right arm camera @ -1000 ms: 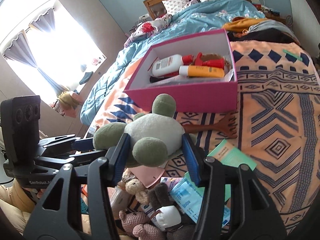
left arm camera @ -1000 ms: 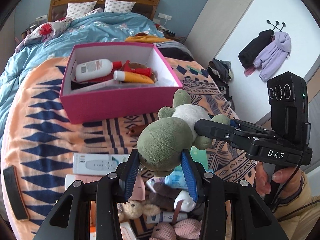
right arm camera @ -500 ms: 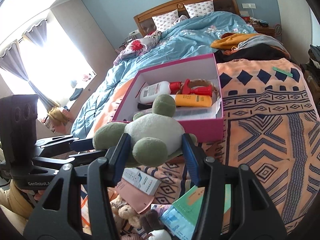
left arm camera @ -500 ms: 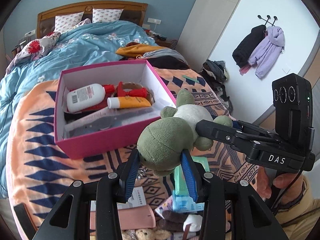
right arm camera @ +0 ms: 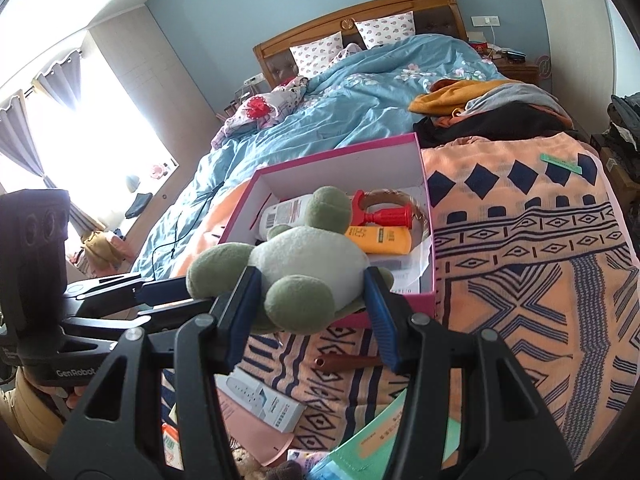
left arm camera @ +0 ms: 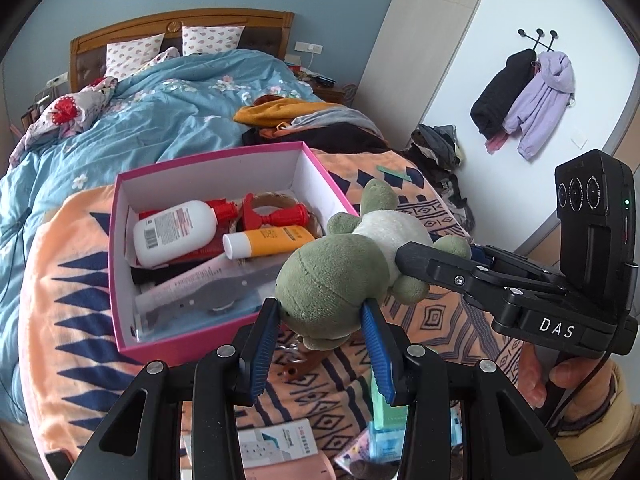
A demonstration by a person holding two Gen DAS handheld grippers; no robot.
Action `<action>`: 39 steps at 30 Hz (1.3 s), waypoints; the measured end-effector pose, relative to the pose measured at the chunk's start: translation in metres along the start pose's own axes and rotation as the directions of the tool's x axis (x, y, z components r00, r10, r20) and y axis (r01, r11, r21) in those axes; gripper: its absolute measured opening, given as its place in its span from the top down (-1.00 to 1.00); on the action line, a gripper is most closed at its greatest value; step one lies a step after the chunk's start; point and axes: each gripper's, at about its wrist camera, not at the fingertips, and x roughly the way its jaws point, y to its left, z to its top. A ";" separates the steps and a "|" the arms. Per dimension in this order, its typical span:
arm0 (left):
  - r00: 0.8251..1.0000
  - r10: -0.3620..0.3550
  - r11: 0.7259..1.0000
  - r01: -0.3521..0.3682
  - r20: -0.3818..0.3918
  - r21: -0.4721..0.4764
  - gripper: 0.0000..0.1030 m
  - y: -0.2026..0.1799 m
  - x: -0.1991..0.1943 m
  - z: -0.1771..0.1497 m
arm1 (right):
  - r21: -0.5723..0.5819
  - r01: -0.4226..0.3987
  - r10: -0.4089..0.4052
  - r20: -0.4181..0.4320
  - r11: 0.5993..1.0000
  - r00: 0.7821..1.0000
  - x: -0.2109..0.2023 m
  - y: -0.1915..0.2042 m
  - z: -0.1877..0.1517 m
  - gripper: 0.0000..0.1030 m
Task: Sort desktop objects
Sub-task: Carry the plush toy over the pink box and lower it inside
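Over the bed's foot end, both claws hold one plush [left arm camera: 340, 276] in the air, just above the near right corner of the pink box [left arm camera: 120, 264]. Box sits open on the orange blanket [left arm camera: 52, 280], w/ its far wall toward the blue duvet [left arm camera: 168, 120]. Right of the box the blanket is mostly bare out to the bed's right edge, only a small green strip [right arm camera: 560, 163] near the far right corner. Near edge is crowded: white carton [right arm camera: 264, 400], pink pouch [right arm camera: 256, 436], teal packets [right arm camera: 380, 440], brown stick [right arm camera: 344, 361], all partly cut off by the claw frames and the bottom of each view. More small items down there, too blurred to name.

Inside the box: white bottle [left arm camera: 172, 232], orange tube [left arm camera: 272, 240], red toy [left arm camera: 276, 216], flat grey pack [left arm camera: 208, 292] along the near wall. In the right wrist view the plush hides most of the bottle and the box's near left part.

Left claw [left arm camera: 320, 336] is clamped on the plush's round green head, blue pads pressed into both sides. Right claw [right arm camera: 308, 300] grips the pale body from the other side, pads dug in left and right, one green foot bulging between them. Each claw shows in the other's view, meeting at the plush. Right hand [left arm camera: 544, 376] shows on the handle at the right border, sleeve below it cut off.
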 end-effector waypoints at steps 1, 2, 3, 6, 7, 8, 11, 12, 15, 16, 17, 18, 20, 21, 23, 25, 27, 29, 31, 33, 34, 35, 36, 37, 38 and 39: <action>1.000 0.002 1.000 -0.002 -0.001 0.002 0.18 0.001 0.002 0.003 | 0.001 0.003 -0.003 0.002 1.000 1.000 0.002 -0.001 0.002 -0.06; 1.000 0.003 1.000 -0.003 -0.001 0.004 0.18 0.003 0.004 0.005 | 0.002 0.006 -0.006 0.003 1.000 1.000 0.004 -0.001 0.004 -0.06; 1.000 0.005 1.000 -0.005 -0.002 0.005 0.19 0.004 0.006 0.008 | 0.004 0.010 -0.010 0.005 1.000 1.000 0.006 -0.002 0.006 -0.06; 1.000 0.010 1.000 -0.010 0.002 0.002 0.19 0.007 0.011 0.014 | 0.012 0.015 -0.016 0.011 1.000 1.000 0.013 -0.007 0.012 -0.06; 1.000 0.014 1.000 -0.014 0.006 0.004 0.19 0.007 0.012 0.016 | 0.015 0.016 -0.016 0.013 1.000 1.000 0.014 -0.008 0.014 -0.06; 1.000 0.018 1.000 -0.018 0.010 0.006 0.19 0.007 0.014 0.018 | 0.017 0.016 -0.016 0.014 1.000 1.000 0.016 -0.009 0.015 -0.06; 1.000 0.018 1.000 -0.018 0.007 0.004 0.19 0.011 0.020 0.024 | 0.023 0.019 -0.019 0.015 1.000 1.000 0.022 -0.014 0.021 -0.06; 1.000 0.019 1.000 -0.019 0.005 0.005 0.19 0.012 0.022 0.026 | 0.023 0.021 -0.021 0.015 1.000 1.000 0.024 -0.015 0.022 -0.06; 1.000 0.028 1.000 -0.028 0.000 0.009 0.19 0.016 0.026 0.032 | 0.022 0.026 -0.026 0.012 0.999 1.000 0.029 -0.016 0.026 -0.06; 1.000 0.029 1.000 -0.029 -0.001 0.010 0.19 0.017 0.028 0.035 | 0.024 0.027 -0.027 0.013 0.999 1.000 0.031 -0.017 0.027 -0.06; 1.000 0.030 0.999 -0.030 -0.002 0.011 0.19 0.018 0.030 0.037 | 0.026 0.026 -0.026 0.013 0.999 1.000 0.033 -0.018 0.029 -0.06; 0.999 0.032 0.999 -0.032 0.000 0.013 0.19 0.019 0.031 0.040 | 0.029 0.025 -0.026 0.014 0.999 1.000 0.034 -0.019 0.031 -0.06; 0.999 0.036 0.999 -0.036 0.004 0.017 0.19 0.020 0.033 0.044 | 0.034 0.023 -0.023 0.019 0.999 1.000 0.037 -0.020 0.035 -0.06; 0.999 0.038 0.999 -0.038 0.006 0.020 0.19 0.021 0.034 0.047 | 0.035 0.022 -0.023 0.021 0.999 1.000 0.038 -0.021 0.037 -0.06; 0.999 0.042 0.999 -0.042 0.007 0.022 0.19 0.022 0.036 0.051 | 0.035 0.023 -0.024 0.023 0.999 0.999 0.042 -0.022 0.042 -0.06; 0.999 0.045 0.999 -0.045 0.008 0.023 0.20 0.024 0.038 0.056 | 0.035 0.025 -0.026 0.026 0.999 0.999 0.045 -0.023 0.046 -0.06; 0.999 0.051 0.998 -0.051 0.011 0.027 0.20 0.025 0.039 0.060 | 0.034 0.026 -0.027 0.027 0.999 0.999 0.048 -0.024 0.049 -0.06; 0.998 0.057 0.998 -0.058 0.013 0.034 0.20 0.025 0.041 0.064 | 0.034 0.026 -0.027 0.029 0.999 0.999 0.051 -0.026 0.053 -0.06; 0.998 0.062 0.997 -0.062 0.013 0.037 0.20 0.026 0.044 0.068 | 0.037 0.027 -0.028 0.031 0.999 0.999 0.054 -0.028 0.057 -0.06; 0.997 0.070 0.997 -0.071 0.014 0.040 0.20 0.027 0.047 0.072 | 0.042 0.027 -0.029 0.030 0.999 0.999 0.058 -0.030 0.059 -0.06; 0.997 0.076 0.996 -0.076 0.014 0.042 0.20 0.027 0.048 0.074 | 0.045 0.028 -0.029 0.029 0.999 0.999 0.060 -0.031 0.061 -0.06; 0.997 0.079 0.996 -0.079 0.014 0.042 0.20 0.027 0.050 0.076 | 0.047 0.027 -0.029 0.029 0.999 0.999 0.062 -0.032 0.062 -0.06; 0.997 0.081 0.996 -0.082 0.015 0.042 0.20 0.028 0.051 0.077 | 0.050 0.027 -0.028 0.028 0.998 0.999 0.063 -0.033 0.063 -0.06; 0.997 0.081 0.996 -0.082 0.014 0.038 0.20 0.029 0.053 0.079 | 0.053 0.027 -0.028 0.028 0.998 0.999 0.065 -0.035 0.064 -0.06; 0.997 0.081 0.996 -0.081 0.013 0.034 0.20 0.030 0.054 0.080 | 0.055 0.027 -0.029 0.028 0.998 0.999 0.066 -0.036 0.065 -0.06; 0.997 0.081 0.996 -0.081 0.014 0.032 0.20 0.031 0.056 0.081 | 0.055 0.030 -0.032 0.026 0.998 0.999 0.068 -0.037 0.067 -0.06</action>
